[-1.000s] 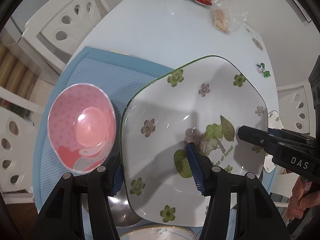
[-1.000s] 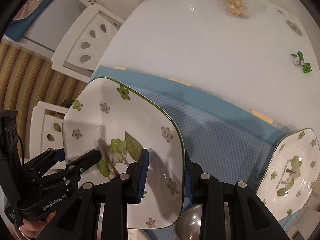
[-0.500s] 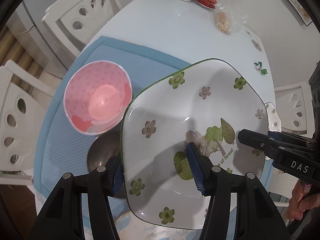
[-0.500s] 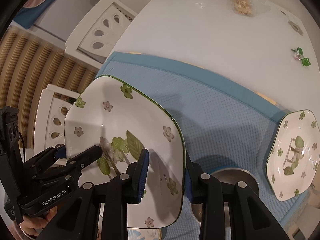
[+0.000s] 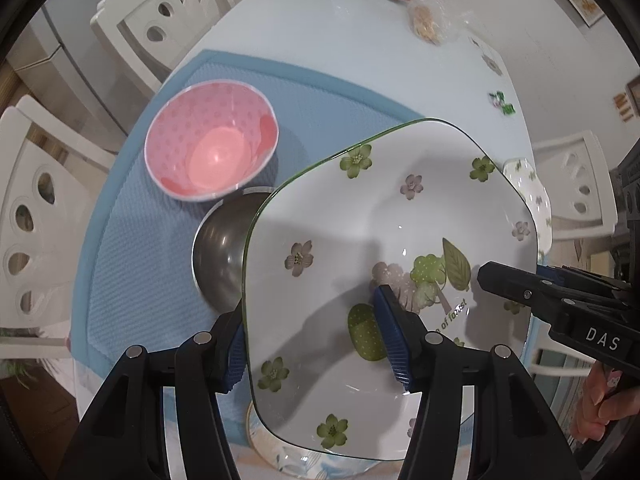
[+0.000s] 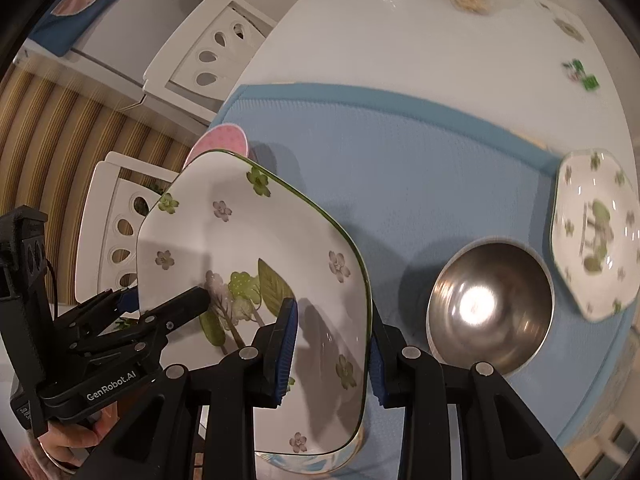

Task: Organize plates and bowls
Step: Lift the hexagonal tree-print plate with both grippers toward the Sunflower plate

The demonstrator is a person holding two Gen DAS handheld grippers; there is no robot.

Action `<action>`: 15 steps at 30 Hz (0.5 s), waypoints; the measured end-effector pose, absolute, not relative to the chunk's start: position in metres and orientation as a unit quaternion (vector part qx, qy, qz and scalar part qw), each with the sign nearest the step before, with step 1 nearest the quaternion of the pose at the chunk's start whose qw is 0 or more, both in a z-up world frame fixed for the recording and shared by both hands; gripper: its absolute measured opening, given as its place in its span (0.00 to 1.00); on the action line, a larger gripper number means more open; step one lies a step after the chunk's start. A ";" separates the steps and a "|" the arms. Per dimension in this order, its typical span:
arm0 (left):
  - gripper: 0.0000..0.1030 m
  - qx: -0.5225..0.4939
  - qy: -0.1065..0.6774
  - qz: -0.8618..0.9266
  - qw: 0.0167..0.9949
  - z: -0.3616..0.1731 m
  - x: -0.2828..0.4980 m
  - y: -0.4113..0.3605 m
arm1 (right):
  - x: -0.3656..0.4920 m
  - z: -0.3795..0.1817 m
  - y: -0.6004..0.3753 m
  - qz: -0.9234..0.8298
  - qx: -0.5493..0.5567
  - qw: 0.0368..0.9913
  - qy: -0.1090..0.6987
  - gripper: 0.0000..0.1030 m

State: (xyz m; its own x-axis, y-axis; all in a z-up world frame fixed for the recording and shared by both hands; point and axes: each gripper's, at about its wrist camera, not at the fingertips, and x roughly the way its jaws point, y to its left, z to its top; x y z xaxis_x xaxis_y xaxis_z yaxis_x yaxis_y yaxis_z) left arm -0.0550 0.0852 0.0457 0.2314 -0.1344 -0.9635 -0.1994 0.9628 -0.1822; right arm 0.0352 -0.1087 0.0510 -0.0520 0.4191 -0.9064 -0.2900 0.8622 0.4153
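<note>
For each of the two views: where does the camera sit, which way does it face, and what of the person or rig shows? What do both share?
Left wrist: on the left gripper, facing steeply down at the large plate it clamps; the right gripper and fingers show.
Right wrist: on the right gripper, facing down at the same plate; the left gripper shows.
Shared: plate, pink bowl, steel bowl, small plate, blue mat.
</note>
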 end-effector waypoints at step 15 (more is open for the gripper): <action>0.53 -0.126 0.631 -0.006 0.766 0.040 -0.106 0.089 | -0.017 0.050 -0.109 0.231 0.069 0.687 0.685 0.31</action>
State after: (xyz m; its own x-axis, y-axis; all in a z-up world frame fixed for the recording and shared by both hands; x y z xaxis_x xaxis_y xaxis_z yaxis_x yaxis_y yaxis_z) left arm -0.1057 0.0892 0.0405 0.2048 -0.1677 -0.9643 -0.1503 0.9681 -0.2003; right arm -0.0169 -0.1088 0.0504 -0.0457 0.4124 -0.9098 -0.2230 0.8836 0.4117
